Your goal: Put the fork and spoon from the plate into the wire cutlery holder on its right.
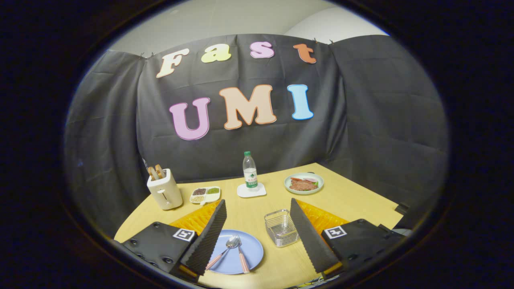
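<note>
Toaster [164, 194] with bread, near bench's [353, 202] left edge; divided snack dish [205, 194] just beside it. Blue plate [251, 257] near the front edge, between the fingers; spoon [225, 249] and fork [241, 257] lie on it, heads touching. Tongs [257, 235] apart, holding nothing. Bottle [249, 170] on coaster, toward the far edge. Wire cutlery holder [281, 228] just right of plate, empty. Food plate [304, 183] near far right corner.

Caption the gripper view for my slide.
Open hand-held gripper above fork and spoon on plate, beside holder.
</note>
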A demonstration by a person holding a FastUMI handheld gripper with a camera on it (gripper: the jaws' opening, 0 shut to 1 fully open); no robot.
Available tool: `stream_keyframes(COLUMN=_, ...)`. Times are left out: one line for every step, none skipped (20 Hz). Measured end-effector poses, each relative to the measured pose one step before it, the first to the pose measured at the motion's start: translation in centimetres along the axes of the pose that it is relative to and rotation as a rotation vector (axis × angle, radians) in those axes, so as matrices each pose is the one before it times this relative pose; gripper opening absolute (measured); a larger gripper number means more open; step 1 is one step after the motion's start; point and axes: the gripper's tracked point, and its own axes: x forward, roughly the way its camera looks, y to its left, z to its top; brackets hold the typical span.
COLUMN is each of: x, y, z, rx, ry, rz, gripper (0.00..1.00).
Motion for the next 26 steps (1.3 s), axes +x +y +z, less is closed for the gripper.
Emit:
stream_keyframes(x=0.087, y=0.019, z=0.051, rx=-0.001, ry=-0.00031, rz=0.00129, gripper=1.0)
stream_keyframes(x=0.12, y=-0.043, z=-0.064, rx=-0.00048, ry=0.00069, rz=0.00159, gripper=1.0)
stream_keyframes(x=0.055, y=-0.078, z=0.057, rx=0.00024, ry=0.00102, rz=-0.00095, gripper=1.0)
stream_keyframes(x=0.209, y=-0.025, z=-0.102, rx=0.00131, ry=0.00072, rz=-0.00067, gripper=1.0)
stream_keyframes(x=0.071, y=-0.035, z=-0.081, rx=0.00211, ry=0.00159, rz=-0.00024, gripper=1.0)
stream_keyframes(x=0.134, y=-0.055, z=-0.314, rx=0.00227, ry=0.00399, rz=0.00003, gripper=1.0)
stream_keyframes(x=0.086, y=0.014, z=-0.227, rx=0.00304, ry=0.0073, rz=0.00185, gripper=1.0)
stream_keyframes(x=0.129, y=0.143, z=-0.438, rx=0.00312, ry=0.01107, rz=0.00551, gripper=1.0)
stream_keyframes(x=0.101, y=0.172, z=-0.387, rx=0.00145, ry=0.01186, rz=0.00681, gripper=1.0)
stream_keyframes(x=0.168, y=0.181, z=-0.576, rx=-0.00347, ry=0.01327, rz=0.009, gripper=1.0)
stream_keyframes(x=0.116, y=0.167, z=-0.434, rx=-0.00919, ry=0.01258, rz=0.00634, gripper=1.0)
stream_keyframes(x=0.0, y=0.2, z=-0.674, rx=-0.01385, ry=0.01894, rz=0.00931, gripper=1.0)
stream_keyframes(x=0.012, y=0.342, z=-0.746, rx=-0.01618, ry=0.02069, rz=0.01235, gripper=1.0)
stream_keyframes(x=-0.03, y=0.467, z=-0.667, rx=-0.01556, ry=0.01651, rz=0.01641, gripper=1.0)
stream_keyframes(x=0.044, y=0.593, z=-0.63, rx=-0.01529, ry=0.01639, rz=0.02307, gripper=1.0)
stream_keyframes(x=0.219, y=0.504, z=-0.691, rx=-0.01431, ry=0.02155, rz=0.01912, gripper=1.0)
stream_keyframes(x=0.207, y=0.28, z=-0.832, rx=-0.01423, ry=0.02558, rz=0.01604, gripper=1.0)
stream_keyframes(x=0.317, y=0.437, z=-0.952, rx=-0.0076, ry=0.02538, rz=0.02123, gripper=1.0)
stream_keyframes(x=0.242, y=0.387, z=-0.841, rx=-0.00112, ry=0.02632, rz=0.01776, gripper=1.0)
stream_keyframes(x=0.248, y=0.13, z=-0.977, rx=0.00293, ry=0.02737, rz=0.01215, gripper=1.0)
stream_keyframes(x=0.366, y=0.138, z=-0.791, rx=-0.00084, ry=0.02486, rz=0.01171, gripper=1.0)
stream_keyframes(x=0.404, y=0.093, z=-1.018, rx=-0.00902, ry=0.02834, rz=0.00218, gripper=1.0)
stream_keyframes(x=0.343, y=0.101, z=-0.858, rx=-0.01419, ry=0.0234, rz=0.00136, gripper=1.0)
stream_keyframes(x=0.439, y=0.091, z=-0.823, rx=-0.01166, ry=0.01718, rz=-0.00011, gripper=1.0)
stream_keyframes(x=0.426, y=0.146, z=-0.729, rx=-0.00683, ry=0.01531, rz=-0.00002, gripper=1.0)
stream_keyframes(x=0.608, y=0.328, z=-0.756, rx=-0.00193, ry=0.01374, rz=0.00198, gripper=1.0)
